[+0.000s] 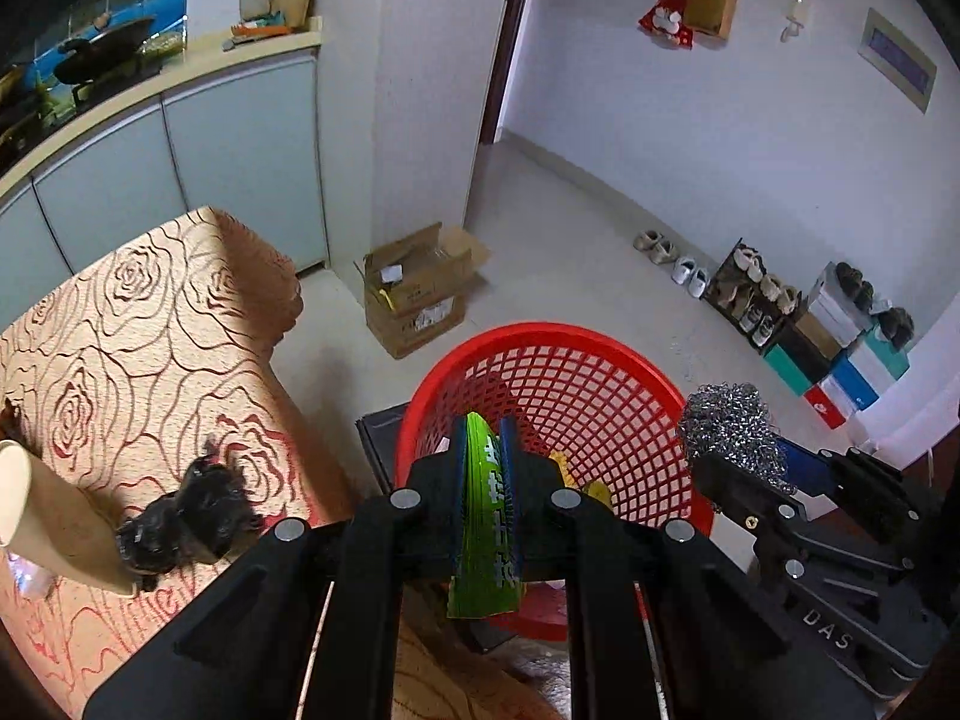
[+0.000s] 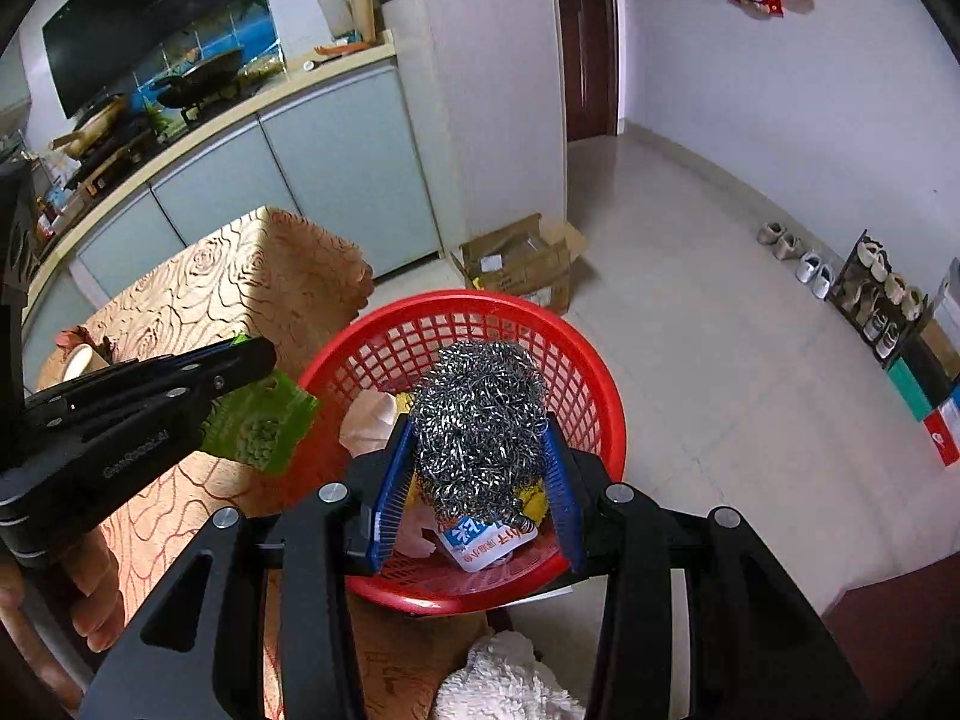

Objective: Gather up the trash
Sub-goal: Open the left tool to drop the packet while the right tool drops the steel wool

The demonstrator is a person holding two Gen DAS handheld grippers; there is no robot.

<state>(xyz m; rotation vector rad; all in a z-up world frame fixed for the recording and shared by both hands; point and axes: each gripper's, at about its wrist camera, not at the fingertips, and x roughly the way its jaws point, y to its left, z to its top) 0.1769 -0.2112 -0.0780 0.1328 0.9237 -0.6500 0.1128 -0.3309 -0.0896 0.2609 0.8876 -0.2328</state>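
On the rose-patterned table [image 1: 138, 324], near its left edge, lie a paper cup [image 1: 36, 504] on its side and a black crumpled bag [image 1: 186, 516]. The left gripper [image 1: 485, 450] pinches a green wrapper [image 1: 489, 516], its long axis running along the fingers toward the red basket [image 1: 540, 339]. The right gripper [image 2: 480, 450] clamps a steel wool ball [image 2: 477, 420] above the basket's middle.

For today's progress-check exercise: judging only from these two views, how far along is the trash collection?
Done: the red basket already holds a white-and-blue wrapper and crumpled paper.
In hand: the left gripper grips a green packet and the right gripper grips a steel scourer, both over the basket, unreleased.
Left: a black crumpled bag and a paper cup lie on the rose-patterned table.
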